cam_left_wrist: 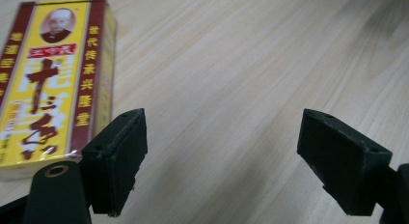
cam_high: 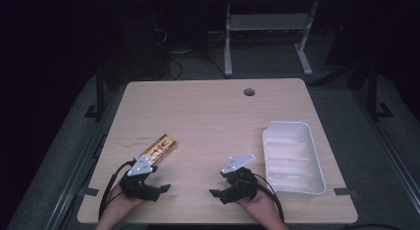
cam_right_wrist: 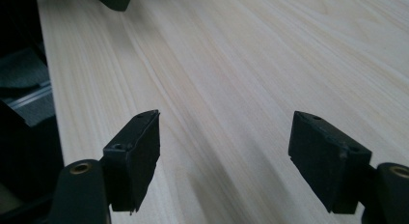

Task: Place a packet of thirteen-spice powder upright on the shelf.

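Both sets of jaws are sitting wide apart with nothing between them, just bare wood grain showing in each gripper view. The left gripper (cam_high: pixel 148 186) is hovering low near the front-left of the light wooden table (cam_high: pixel 208 111), and the right gripper (cam_high: pixel 230 188) is doing the same a bit to the right, the two angled toward each other.

Just beyond the left gripper, a yellow and red box (cam_left_wrist: pixel 50 79) with Chinese characters is lying flat on the table, right beside that gripper's left-hand jaw in its own view. Over on the right side a white plastic tray (cam_high: pixel 313 155) is sitting near the right gripper, apart from it.
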`<state>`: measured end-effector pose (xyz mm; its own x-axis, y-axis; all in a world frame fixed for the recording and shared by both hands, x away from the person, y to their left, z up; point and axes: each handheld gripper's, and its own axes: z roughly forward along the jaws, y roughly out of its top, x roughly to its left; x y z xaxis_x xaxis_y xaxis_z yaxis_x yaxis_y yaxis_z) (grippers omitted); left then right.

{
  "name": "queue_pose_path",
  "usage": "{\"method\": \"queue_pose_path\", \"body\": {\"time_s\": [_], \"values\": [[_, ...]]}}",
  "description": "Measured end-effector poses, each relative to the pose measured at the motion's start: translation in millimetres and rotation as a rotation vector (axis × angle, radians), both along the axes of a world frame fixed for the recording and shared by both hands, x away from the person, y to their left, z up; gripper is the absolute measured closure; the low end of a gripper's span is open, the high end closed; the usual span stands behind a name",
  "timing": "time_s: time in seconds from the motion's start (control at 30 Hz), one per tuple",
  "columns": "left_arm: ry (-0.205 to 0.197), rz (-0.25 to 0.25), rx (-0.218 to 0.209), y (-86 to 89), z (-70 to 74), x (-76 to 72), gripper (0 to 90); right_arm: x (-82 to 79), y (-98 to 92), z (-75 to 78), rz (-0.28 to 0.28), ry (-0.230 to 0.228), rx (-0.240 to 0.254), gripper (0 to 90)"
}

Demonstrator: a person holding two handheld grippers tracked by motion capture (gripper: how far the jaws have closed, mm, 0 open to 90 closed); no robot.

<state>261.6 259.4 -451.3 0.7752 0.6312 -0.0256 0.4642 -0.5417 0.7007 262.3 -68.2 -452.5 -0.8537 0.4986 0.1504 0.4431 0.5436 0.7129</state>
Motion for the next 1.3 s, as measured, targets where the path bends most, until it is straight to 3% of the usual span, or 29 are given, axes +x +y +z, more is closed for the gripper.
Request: {"method": "queue_pose_path", "body": {"time_s": [0.33,0.6,1.3], "values": [[-0.009,-0.012,-0.005,0.8,1.8,0.0,17.7,-0.2,5.3,-6.3,-0.002,0.008,-0.024,24.9],[-0.017,0.013,-0.017,8.2,5.0,3.6,17.8,1.1,6.7,-6.1,-0.001,0.008,-0.019,24.8],[-0.038,0.058,0.012,24.5,16.7,27.2,17.9,-0.2,10.8,-3.9,-0.005,-0.01,-0.022,22.7]]}}
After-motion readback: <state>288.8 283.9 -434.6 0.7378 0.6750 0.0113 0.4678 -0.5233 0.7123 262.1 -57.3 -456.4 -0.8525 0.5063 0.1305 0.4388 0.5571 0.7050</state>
